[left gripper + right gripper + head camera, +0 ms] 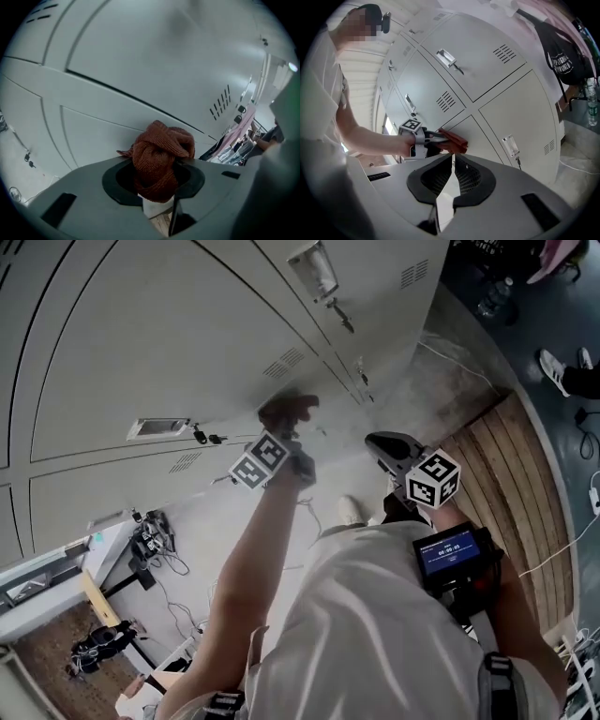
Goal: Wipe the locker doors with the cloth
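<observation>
A bunched rust-red knitted cloth (161, 157) is clamped in my left gripper (159, 176), and it is pressed against a pale grey locker door (140, 56). In the head view the cloth (286, 412) looks dark and blurred on the door (169, 343), with the left gripper (281, 442) just below it. The right gripper view shows the cloth (453, 139) against a lower door (487, 136). My right gripper (452, 180) is shut with nothing in it. It hangs back from the lockers, near my chest (394, 451).
Lockers carry handles (314, 270), vent slots (281, 362) and small locks (202, 435). A wooden platform (511, 484) lies at the right, with cables (459, 357) on the floor. A table with gear (145, 540) stands at the lower left. Clothes (562, 51) hang beside the lockers.
</observation>
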The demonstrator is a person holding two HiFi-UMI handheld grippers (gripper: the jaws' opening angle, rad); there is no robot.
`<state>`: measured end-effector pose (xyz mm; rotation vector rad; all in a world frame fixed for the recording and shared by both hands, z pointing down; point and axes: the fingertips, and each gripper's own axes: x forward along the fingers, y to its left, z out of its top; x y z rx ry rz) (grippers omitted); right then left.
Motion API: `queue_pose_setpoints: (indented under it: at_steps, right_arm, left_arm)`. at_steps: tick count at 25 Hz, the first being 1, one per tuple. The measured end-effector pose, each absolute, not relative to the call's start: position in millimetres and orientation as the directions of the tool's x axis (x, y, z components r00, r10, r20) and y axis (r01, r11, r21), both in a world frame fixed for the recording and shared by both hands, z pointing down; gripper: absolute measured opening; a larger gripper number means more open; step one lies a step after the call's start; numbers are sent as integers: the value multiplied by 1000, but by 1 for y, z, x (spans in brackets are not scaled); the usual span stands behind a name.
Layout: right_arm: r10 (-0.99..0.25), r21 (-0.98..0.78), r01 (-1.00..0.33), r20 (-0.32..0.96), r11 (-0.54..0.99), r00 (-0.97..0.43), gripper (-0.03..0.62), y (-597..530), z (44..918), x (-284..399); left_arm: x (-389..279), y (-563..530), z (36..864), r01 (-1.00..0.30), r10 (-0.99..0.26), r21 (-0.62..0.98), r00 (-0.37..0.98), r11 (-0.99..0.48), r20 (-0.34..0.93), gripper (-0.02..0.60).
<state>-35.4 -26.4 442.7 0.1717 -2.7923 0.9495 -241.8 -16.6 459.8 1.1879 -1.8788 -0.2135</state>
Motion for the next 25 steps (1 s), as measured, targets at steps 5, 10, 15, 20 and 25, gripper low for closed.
queue_pose_setpoints:
  at_steps: [5,10,15,20,25]
  right_arm:
    - [-69,-640,-184,200,746,-977,29,-42,444,-14]
    - [-92,-658,-209,207,723,-974,29,-54,448,10]
    - [-98,-663,-228,228,713,-969,29,-57,456,20]
    - [-93,-655,-233,242,719,-966,29,-42,457,6]
    - [-84,-632,-238,263,737,-961,29,-10,456,-21]
  left_arm:
    - [-196,-82,466,-692,-813,564,-57,450,579,112]
    - [-153,-139,464,-774,-809,545,74,323,584,112]
    - [-154,-140,482,-837,-748,442,59,324,661,112]
    - [-184,-91,503,-849,-710,367,-14,380,704,112]
    - [-230,-27,518,-816,-691,348,-85,462,718,112]
